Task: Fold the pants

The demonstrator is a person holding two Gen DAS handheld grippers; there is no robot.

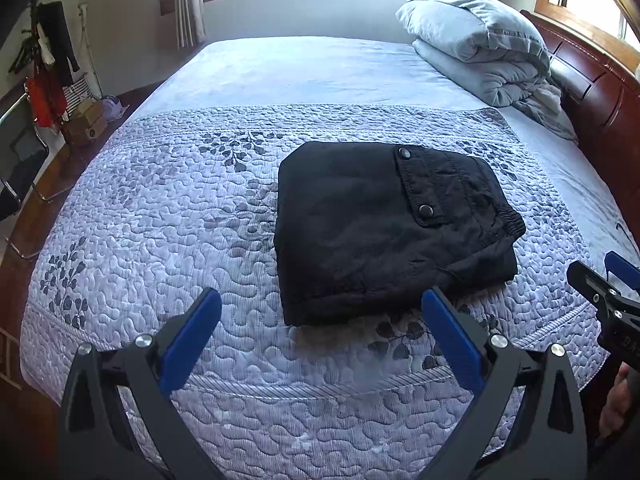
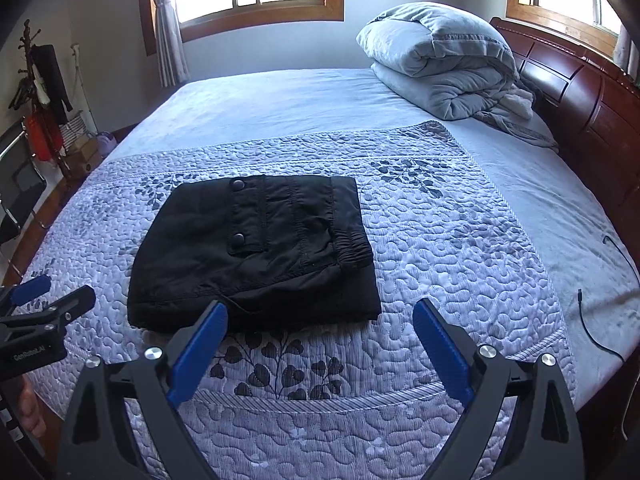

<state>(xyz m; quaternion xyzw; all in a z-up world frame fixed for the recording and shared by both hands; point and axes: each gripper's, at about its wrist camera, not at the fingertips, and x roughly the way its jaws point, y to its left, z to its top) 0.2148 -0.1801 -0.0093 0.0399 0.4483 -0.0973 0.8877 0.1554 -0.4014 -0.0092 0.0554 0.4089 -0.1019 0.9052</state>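
Black pants point(image 1: 384, 228) point(image 2: 256, 252) lie folded into a compact rectangle on the quilted bedspread point(image 1: 160, 216) point(image 2: 460, 240), a snap-button pocket flap facing up. My left gripper point(image 1: 320, 312) hovers open just short of the bundle's near edge, nothing between its blue pads. My right gripper point(image 2: 320, 320) is also open and empty, its left finger in front of the bundle's near edge. Each gripper shows at the other view's edge: the right one point(image 1: 612, 280) to the right, the left one point(image 2: 44, 296) to the left.
A folded grey duvet point(image 1: 480, 44) point(image 2: 440, 72) sits at the far right by the dark wooden headboard point(image 2: 580, 96). A black cable point(image 2: 596, 320) lies on the sheet at right. A coat rack point(image 1: 48, 60), boxes and a chair stand left of the bed.
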